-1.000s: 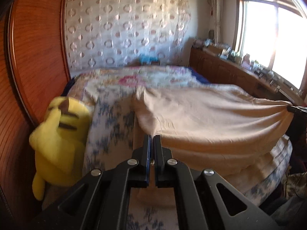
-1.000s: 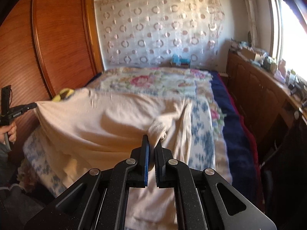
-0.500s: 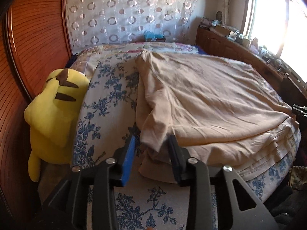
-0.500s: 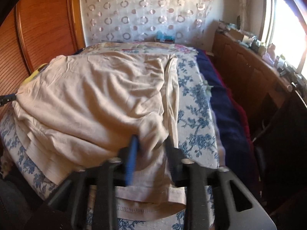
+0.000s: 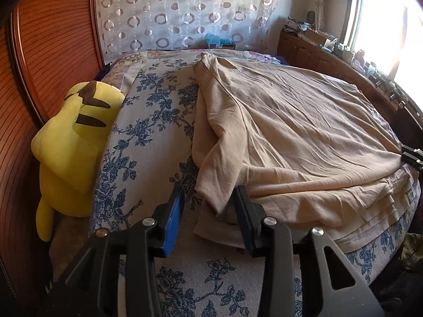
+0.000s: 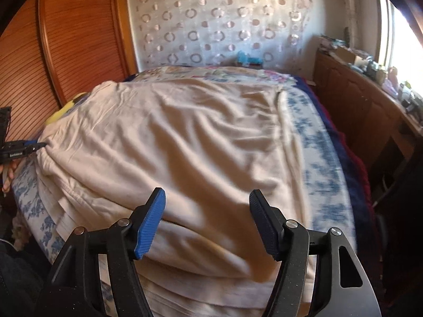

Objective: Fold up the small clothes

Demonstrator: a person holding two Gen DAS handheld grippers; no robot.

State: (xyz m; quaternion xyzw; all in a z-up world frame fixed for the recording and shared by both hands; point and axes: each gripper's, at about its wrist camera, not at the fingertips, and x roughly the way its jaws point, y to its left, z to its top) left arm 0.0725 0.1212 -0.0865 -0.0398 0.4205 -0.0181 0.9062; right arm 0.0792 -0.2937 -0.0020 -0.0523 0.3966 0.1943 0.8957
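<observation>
One fold is judged done: the beige garment point(image 5: 304, 132) is laid doubled on the bed point(image 5: 148, 132), filling mid-frame. Left tongs point(image 5: 208, 206) and right tongs point(image 6: 207, 220) are spread, gripping nothing. Further folds remain.

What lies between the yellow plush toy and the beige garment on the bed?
Only bare blue-floral bedspread separates yellow plush toy from beige garment, seen in left wrist view.
</observation>
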